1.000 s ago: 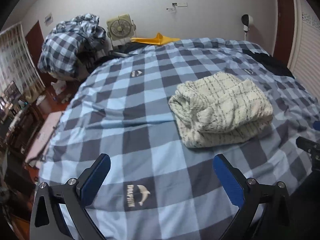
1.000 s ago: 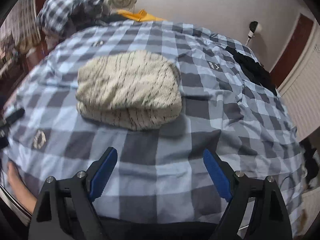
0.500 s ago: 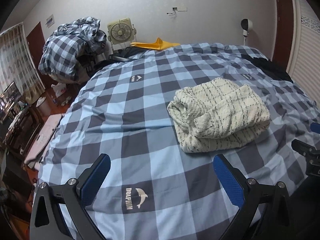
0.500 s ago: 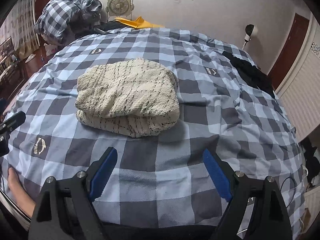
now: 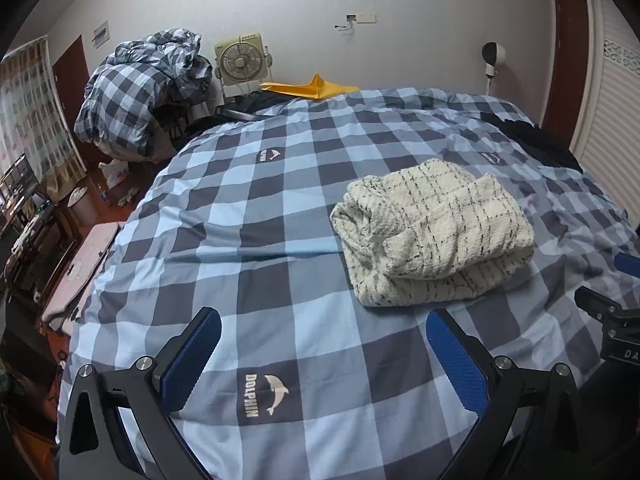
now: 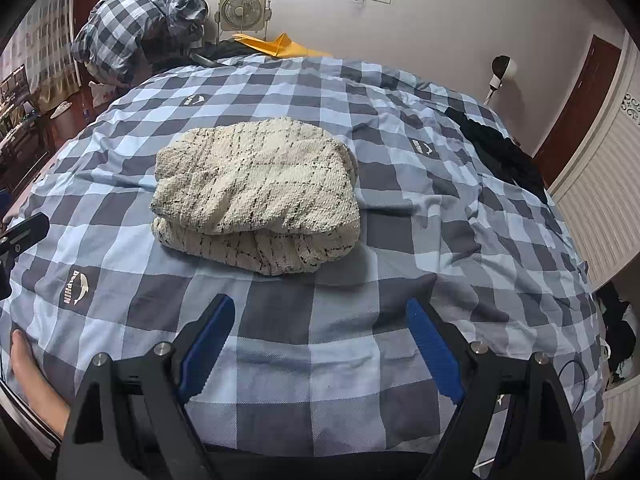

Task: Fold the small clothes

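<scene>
Sweater (image 5: 434,232) (image 6: 258,196), cream knit with thin dark grid lines, lies folded into a thick bundle on the bed (image 5: 248,216) (image 6: 400,240), its layers stacked and a rolled edge facing the left wrist camera. It sits on the blue and grey checked cover, whose grey squares carry dolphin logos (image 5: 264,396) (image 6: 76,288).

Left claw (image 5: 322,356) stands wide apart, blue pads bare, with nothing between them; it hovers over the near part of the cover, short of the sweater and apart from it. Right claw (image 6: 318,344) is likewise spread wide and holds nothing, with the sweater ahead of it and not touched. In the left wrist view a black part of the right claw shows at the right edge; in the right wrist view a black part of the left claw shows at the left edge.

A bare forearm (image 6: 34,388) shows at the lower left of the right wrist view, at the bed's edge. Beyond the bed's far end a checked quilt (image 5: 140,92) (image 6: 140,20) is heaped, with a box fan (image 5: 239,60) (image 6: 242,10) beside it and a yellow sheet (image 5: 312,87) (image 6: 276,45) near the fan. Dark clothing (image 5: 536,144) (image 6: 500,152) lies at the bed's right side.
</scene>
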Demonstrator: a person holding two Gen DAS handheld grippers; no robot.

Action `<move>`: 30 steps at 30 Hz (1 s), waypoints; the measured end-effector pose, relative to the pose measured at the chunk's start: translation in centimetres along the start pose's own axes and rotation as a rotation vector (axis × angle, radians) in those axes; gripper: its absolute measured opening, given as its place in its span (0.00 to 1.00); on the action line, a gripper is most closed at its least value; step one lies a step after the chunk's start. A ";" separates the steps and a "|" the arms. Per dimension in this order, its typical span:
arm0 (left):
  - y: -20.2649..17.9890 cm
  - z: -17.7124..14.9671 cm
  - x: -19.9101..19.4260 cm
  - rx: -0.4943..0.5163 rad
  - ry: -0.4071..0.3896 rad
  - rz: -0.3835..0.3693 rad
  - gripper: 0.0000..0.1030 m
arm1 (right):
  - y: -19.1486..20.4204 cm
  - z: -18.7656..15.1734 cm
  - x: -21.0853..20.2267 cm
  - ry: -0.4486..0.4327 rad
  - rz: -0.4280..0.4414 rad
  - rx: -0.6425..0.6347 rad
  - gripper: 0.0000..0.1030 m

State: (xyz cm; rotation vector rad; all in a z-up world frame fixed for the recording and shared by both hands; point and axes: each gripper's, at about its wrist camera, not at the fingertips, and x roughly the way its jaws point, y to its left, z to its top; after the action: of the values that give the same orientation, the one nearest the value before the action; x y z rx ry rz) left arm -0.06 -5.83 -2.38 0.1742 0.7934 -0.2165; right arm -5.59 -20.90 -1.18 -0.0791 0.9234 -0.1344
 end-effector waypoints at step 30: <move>-0.7 0.6 -0.3 0.001 -0.010 -0.003 1.00 | 0.0 0.0 0.0 -0.001 -0.001 -0.001 0.83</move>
State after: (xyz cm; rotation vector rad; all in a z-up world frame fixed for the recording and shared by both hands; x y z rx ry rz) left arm -0.03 -6.58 -1.81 0.1722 0.7833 -0.2206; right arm -5.61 -20.87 -1.21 -0.0807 0.9227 -0.1345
